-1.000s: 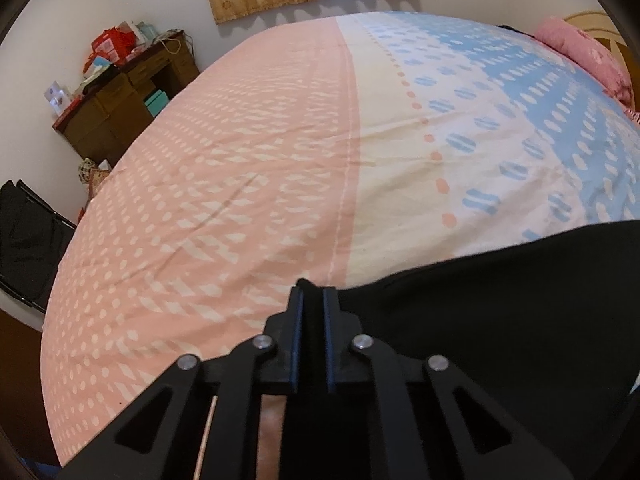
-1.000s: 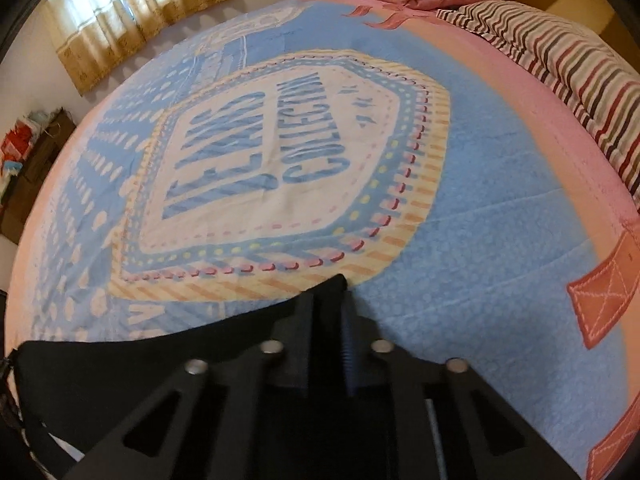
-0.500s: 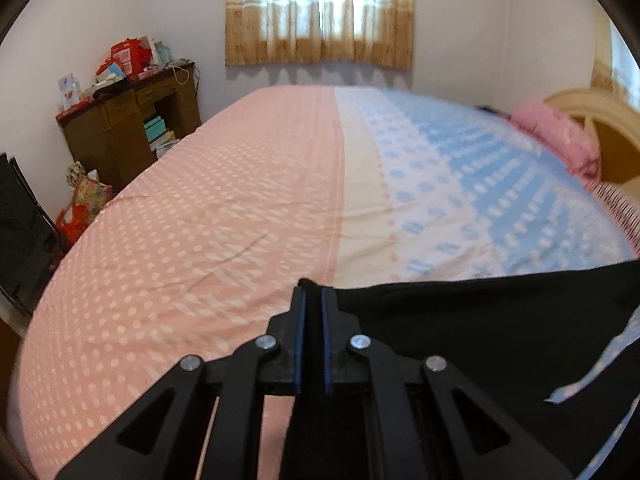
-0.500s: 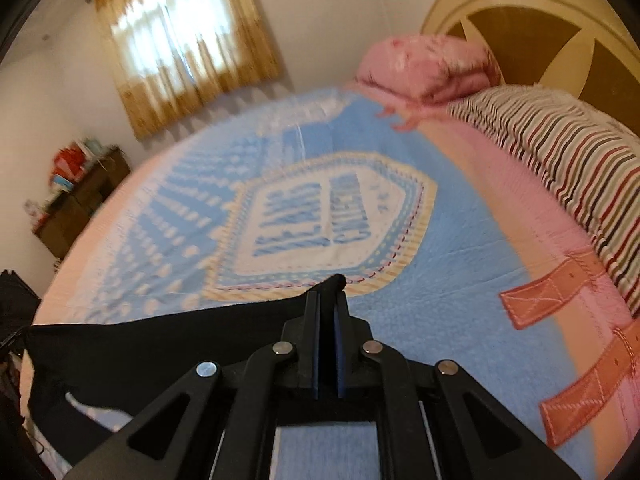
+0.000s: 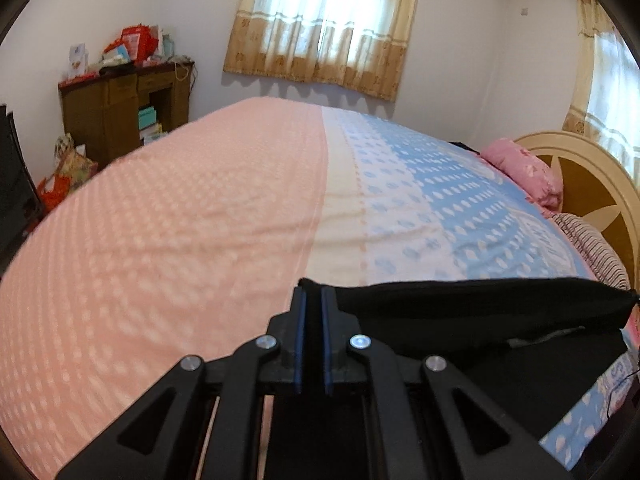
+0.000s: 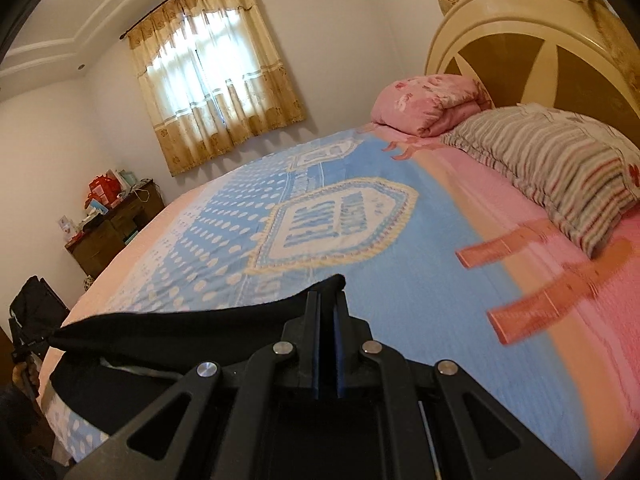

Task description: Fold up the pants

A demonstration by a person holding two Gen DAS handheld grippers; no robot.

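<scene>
Over the near edge of the bed [image 5: 200, 216], I hold the black pants [image 5: 480, 304] up w/ both grippers. My left gripper [image 5: 313, 300] is pinched tight on 1 end, my right gripper [image 6: 328, 300] on the other. Cloth hangs stretched btwn them. No fold shows yet, so I think most work is left.

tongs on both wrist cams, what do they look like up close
Both the left tongs and right tongs are matte black plastic, with flat fingers edged by thin blue pads. Behind each, angled black linkage arms with triangular cutouts fan out, joined by round silver bolts. No markings, cables or sleeves show.
</scene>
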